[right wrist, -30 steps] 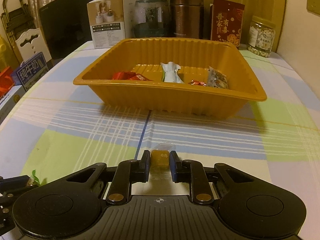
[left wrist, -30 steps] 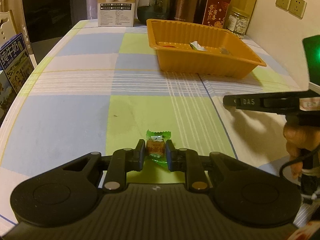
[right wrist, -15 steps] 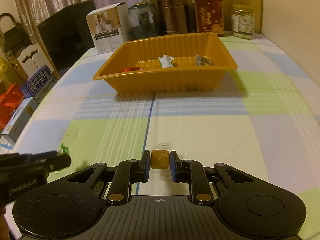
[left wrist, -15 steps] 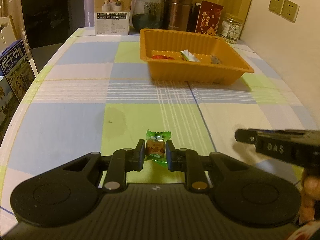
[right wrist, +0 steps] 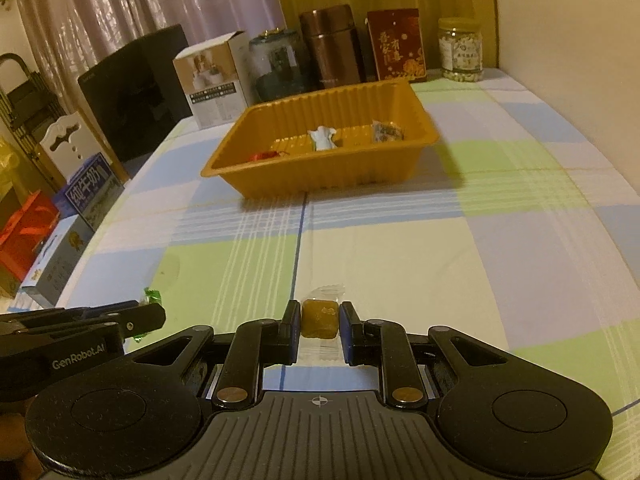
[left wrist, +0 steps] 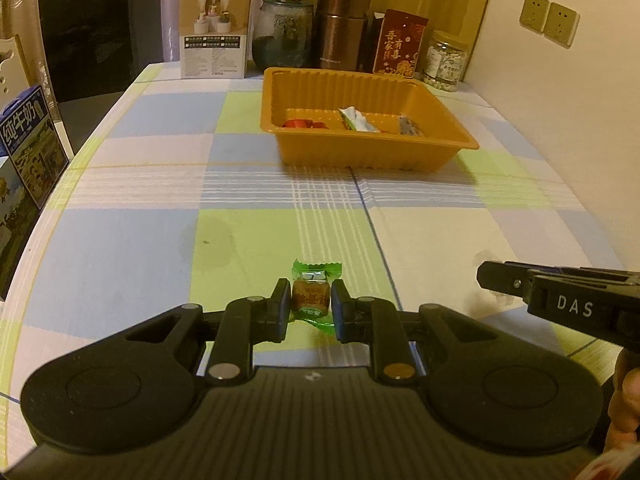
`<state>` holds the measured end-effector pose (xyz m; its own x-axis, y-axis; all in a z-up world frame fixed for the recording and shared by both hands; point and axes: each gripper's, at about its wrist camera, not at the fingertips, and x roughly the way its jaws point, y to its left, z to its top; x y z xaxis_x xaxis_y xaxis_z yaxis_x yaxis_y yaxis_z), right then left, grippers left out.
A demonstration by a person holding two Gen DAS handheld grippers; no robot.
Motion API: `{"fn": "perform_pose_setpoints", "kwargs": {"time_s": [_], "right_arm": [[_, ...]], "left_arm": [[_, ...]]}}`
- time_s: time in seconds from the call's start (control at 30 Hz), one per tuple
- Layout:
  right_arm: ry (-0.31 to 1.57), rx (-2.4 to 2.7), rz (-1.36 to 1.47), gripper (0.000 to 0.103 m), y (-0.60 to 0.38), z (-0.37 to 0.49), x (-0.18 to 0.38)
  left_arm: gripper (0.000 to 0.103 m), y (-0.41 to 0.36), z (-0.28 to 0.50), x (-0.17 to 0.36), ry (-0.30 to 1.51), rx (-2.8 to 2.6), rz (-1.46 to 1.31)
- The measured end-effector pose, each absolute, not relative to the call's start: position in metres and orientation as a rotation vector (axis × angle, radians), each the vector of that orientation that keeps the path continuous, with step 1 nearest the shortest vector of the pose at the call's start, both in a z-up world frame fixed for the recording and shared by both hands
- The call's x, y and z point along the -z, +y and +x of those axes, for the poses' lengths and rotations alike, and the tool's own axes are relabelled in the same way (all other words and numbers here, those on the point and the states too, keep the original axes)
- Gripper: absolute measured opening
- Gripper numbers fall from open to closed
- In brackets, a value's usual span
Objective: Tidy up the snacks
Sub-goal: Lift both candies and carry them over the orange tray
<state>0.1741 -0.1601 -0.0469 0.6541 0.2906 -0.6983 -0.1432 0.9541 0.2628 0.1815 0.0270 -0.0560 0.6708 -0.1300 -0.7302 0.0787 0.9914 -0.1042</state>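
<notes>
Both grippers (left wrist: 311,306) (right wrist: 319,324) backed from tray (left wrist: 368,158), candies (left wrist: 311,299) (right wrist: 319,318) clamped.

Two held candies (left wrist: 311,298), one tray (left wrist: 360,152)

Each of the 2 cameras sits low behind its own fingers, facing across the checked table (left wrist: 120,248). Both views share the orange tray (left wrist: 360,152) and the far-edge containers.

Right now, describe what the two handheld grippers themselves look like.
Both are matte black plastic: ribbed body, two round discs, linkage arms with metal rivets. The left gripper carries "GenRobot.AI" lettering on its side, the right gripper "DAS". Finger pads look blue-edged. No sleeve shows.
</notes>
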Motion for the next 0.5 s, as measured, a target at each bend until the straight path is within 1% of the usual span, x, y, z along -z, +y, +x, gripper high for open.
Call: {"fn": "perform_pose_setpoints", "kwargs": {"time_s": [0.27, 0.5], "right_arm": [[0.803, -0.233, 0.200, 0.021, -0.169, 0.177, 0.034], [0.777, -0.222, 0.196, 0.021, -0.180, 0.191, 0.021]], "left_arm": [[0.019, 0.018, 0.187, 0.044, 0.818, 0.153, -0.050], [0.019, 0.007, 0.209, 0.028, 0.794, 0.194, -0.017]]}}
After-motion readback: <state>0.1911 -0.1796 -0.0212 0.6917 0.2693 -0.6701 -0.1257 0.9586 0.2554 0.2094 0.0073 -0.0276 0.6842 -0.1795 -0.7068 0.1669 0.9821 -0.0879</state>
